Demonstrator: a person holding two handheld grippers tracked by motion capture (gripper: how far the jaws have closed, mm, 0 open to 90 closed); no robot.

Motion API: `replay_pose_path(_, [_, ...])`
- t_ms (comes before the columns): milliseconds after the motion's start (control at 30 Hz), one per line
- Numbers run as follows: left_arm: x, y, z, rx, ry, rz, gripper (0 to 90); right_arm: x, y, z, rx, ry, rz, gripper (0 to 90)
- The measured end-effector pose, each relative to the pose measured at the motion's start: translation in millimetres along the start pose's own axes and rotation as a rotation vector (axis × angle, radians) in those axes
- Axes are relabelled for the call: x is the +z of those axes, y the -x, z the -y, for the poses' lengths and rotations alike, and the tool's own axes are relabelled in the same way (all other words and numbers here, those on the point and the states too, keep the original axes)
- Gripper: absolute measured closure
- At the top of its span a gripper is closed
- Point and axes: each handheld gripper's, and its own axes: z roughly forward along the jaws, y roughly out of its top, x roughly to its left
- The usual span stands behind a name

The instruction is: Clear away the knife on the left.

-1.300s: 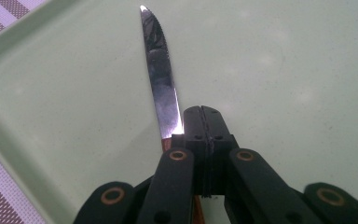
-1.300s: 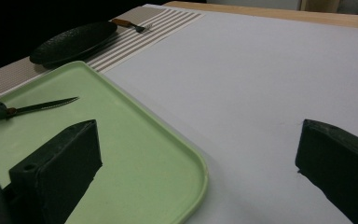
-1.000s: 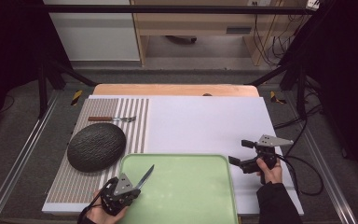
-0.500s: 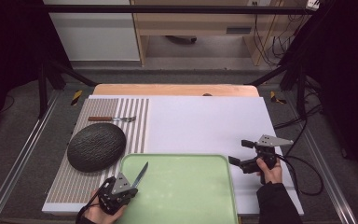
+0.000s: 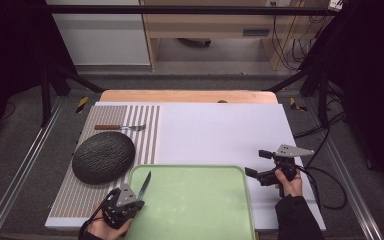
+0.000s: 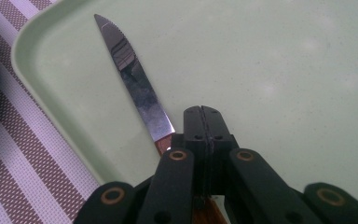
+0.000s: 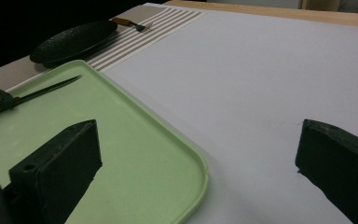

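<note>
You find no readable text, label, brand, number or sign: none on green tray, knife blade, dark plate, striped mat or white sheet.

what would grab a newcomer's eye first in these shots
The steel-bladed knife with a brown wooden handle, clamped by its handle in the left gripper, angles over the near-left corner of the pale green plastic tray. Left of the tray, a dark textured oval plate lies on the striped placemat. The right gripper waits open by the tray's right edge.
</note>
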Motion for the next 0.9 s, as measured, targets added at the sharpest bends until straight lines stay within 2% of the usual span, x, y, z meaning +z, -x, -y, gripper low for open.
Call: replay_pose_path(900, [-3.8, -8.5, 5.5, -0.036, -0.016, -0.036, 89.8, 0.0, -0.1, 0.0, 0.001, -0.001, 0.000, 0.3])
